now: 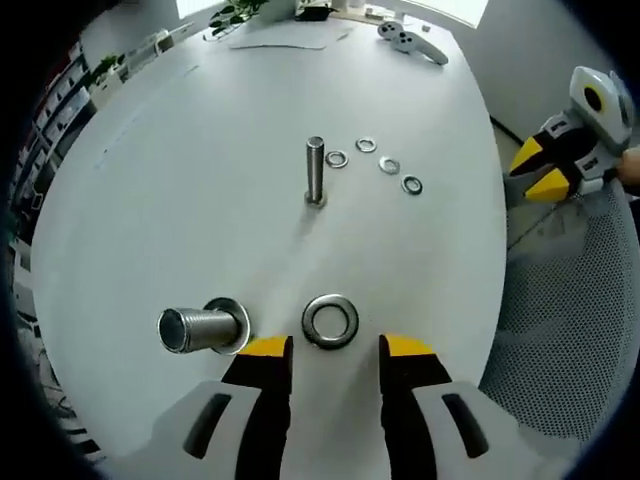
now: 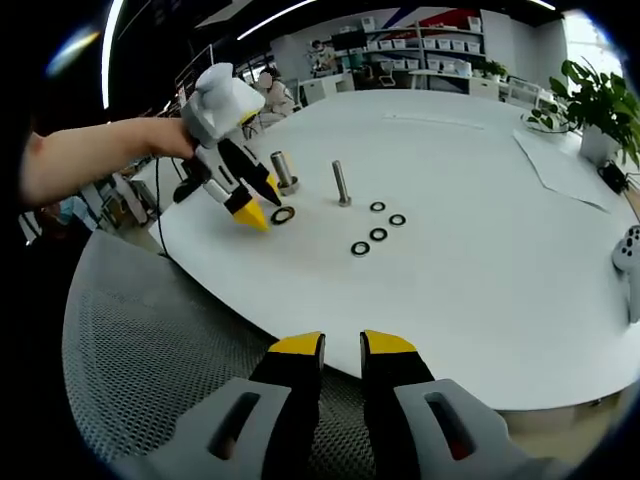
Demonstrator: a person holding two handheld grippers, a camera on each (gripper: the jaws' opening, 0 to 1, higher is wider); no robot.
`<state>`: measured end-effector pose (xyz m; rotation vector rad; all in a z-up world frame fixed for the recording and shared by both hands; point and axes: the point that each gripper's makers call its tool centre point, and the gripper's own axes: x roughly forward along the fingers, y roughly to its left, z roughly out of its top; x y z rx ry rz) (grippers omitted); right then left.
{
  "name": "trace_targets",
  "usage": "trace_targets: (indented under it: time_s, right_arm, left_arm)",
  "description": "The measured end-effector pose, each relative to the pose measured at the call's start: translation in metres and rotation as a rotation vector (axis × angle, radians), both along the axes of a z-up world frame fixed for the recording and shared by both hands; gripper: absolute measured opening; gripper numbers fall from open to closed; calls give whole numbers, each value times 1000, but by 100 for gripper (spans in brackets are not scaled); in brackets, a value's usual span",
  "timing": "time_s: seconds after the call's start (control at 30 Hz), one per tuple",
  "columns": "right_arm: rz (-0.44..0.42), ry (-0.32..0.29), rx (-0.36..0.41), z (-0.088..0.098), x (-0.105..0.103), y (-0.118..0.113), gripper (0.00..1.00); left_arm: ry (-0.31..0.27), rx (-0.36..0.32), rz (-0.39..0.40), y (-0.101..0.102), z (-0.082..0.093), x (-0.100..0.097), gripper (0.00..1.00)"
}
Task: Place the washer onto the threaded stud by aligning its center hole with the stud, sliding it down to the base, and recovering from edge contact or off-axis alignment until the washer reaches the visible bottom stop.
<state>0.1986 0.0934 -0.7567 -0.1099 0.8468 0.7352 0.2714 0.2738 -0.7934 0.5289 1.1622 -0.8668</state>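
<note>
Left gripper (image 1: 335, 348), jaws apart, just short of a large washer (image 1: 330, 321) lying flat on the white table (image 1: 200, 190); threaded stud (image 1: 315, 172) upright beyond; four small washers (image 1: 374, 165) nearby.

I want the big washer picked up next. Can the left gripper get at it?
Probably yes: the big washer lies flat just ahead of the open left gripper, nothing between.

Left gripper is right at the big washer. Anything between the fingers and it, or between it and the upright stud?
Nothing visible. The large washer lies flat just ahead of the open left gripper, with bare table between it and the upright stud. The lying cylinder sits off to one side, and the small washers lie beyond the stud.
</note>
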Motion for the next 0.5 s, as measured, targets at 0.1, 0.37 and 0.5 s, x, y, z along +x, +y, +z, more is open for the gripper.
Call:
trace_targets:
  time_s: [0.1, 0.37, 0.5]
  right_arm:
    - [0, 0, 0, 0, 0, 0, 17]
    - [6, 2, -3, 0, 0, 0, 17]
    - [6, 2, -4, -1, 0, 1, 17]
  left_arm:
    - [-14, 14, -16, -2, -1, 3, 32]
    - [-39, 90, -133, -3, -2, 4, 24]
    - [-35, 98, -160, -4, -1, 5, 25]
